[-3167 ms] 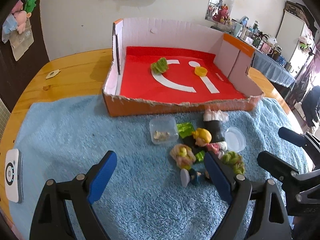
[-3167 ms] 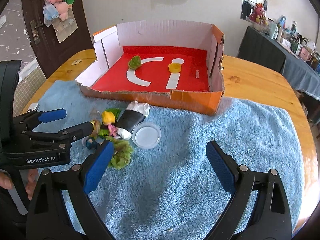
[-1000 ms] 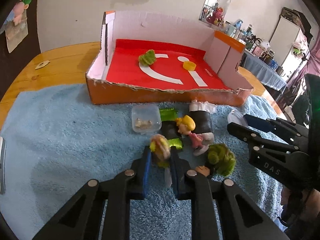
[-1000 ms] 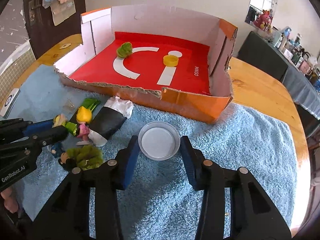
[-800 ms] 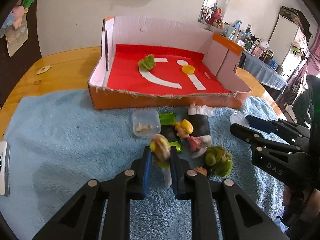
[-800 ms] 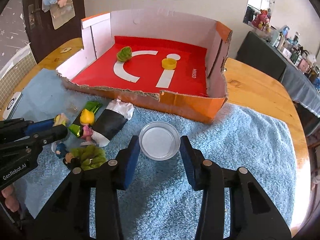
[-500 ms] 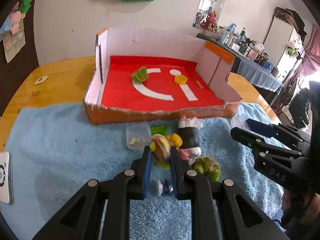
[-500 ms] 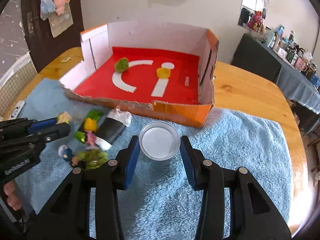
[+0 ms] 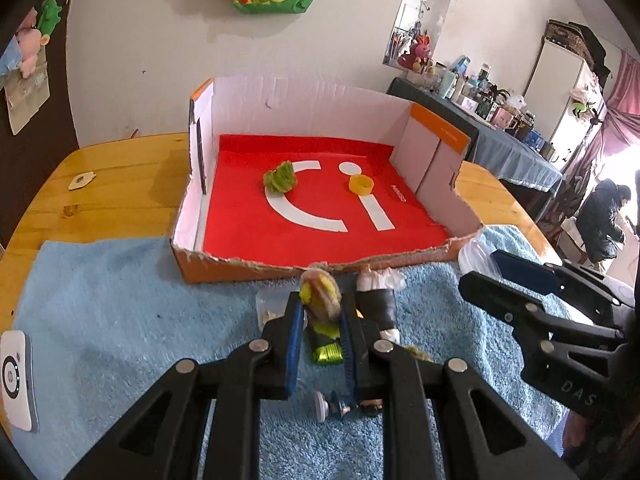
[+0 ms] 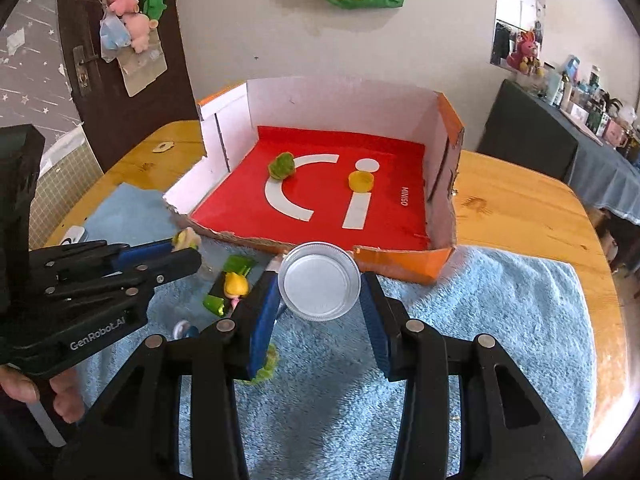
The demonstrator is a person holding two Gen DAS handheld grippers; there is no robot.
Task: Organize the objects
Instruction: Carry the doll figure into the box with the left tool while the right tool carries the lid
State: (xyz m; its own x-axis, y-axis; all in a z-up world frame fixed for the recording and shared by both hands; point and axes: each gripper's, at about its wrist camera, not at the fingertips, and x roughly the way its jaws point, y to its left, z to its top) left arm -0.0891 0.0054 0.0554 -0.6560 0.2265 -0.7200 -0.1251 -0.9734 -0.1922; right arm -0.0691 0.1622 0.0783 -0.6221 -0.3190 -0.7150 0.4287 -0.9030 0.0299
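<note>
Low in the frame, the left gripper [image 9: 320, 320] has its jaws clamped on a small doll [image 9: 320, 292], and the right gripper [image 10: 318, 304] pinches a clear round lid [image 10: 319, 281] by its rim. Both hang above the blue towel [image 10: 480, 320], just short of the cardboard box [image 10: 404, 270]. Best carry each over the torn front wall before letting go, clear of the green toy [image 9: 280, 177] and yellow cap [image 9: 361, 185] at frame centre.

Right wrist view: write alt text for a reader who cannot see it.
The right gripper holds a round clear lid above a blue towel, just before an open cardboard box with a red floor. At left, the left gripper grips a small toy figure; more small toys lie on the towel.
</note>
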